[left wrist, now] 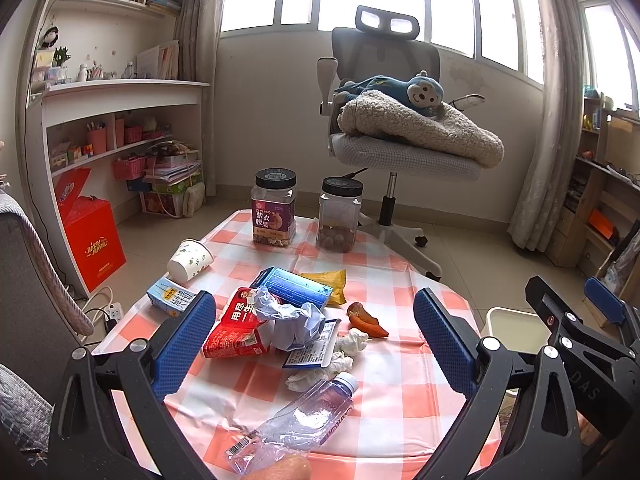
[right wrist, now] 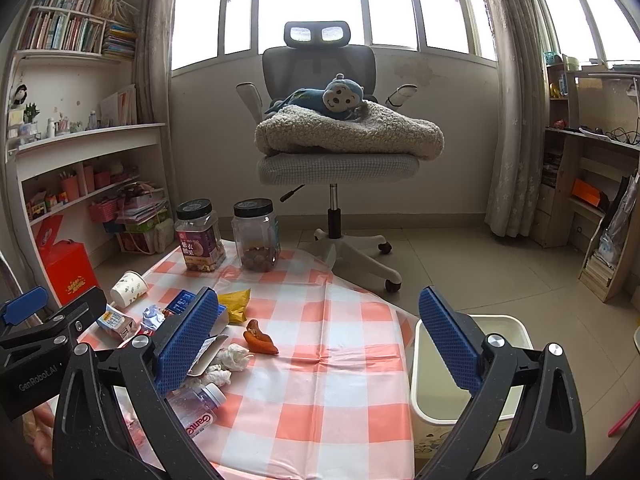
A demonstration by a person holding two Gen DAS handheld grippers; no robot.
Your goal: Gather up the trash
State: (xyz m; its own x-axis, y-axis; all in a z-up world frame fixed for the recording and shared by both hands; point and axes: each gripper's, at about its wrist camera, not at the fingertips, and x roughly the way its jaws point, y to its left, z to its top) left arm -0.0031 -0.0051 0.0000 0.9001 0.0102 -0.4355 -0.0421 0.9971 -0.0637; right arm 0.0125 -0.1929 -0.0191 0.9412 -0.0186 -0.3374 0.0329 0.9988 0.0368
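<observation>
The left tool hangs over the near half of the tabletop with its blue pads spread wide and nothing between them; the right tool is likewise spread and empty, held further to the right so that its right pad sits over the white bin beside the tabletop. Straight ahead of the left tool lies the heap of trash: a crumpled pale wrapper on top of a red carton, a blue box behind them, a yellow packet beyond that, white tissue wads and an orange peel to the right, and a crushed clear bottle nearest the camera. A paper cup and a small milk carton lie apart to the left. The two black-lidded jars at the far edge hold food and, in my judgement, are not trash. The step in hand looks like choosing a first piece. It would pay to start with the bottle or the crumpled wrapper, which are closest and uppermost, closing across the narrow width so the piece does not slip, lifting clear before swinging right, and releasing only when well over the bin's opening. Light tissue may cling to the pads, so a firm pinch helps.
</observation>
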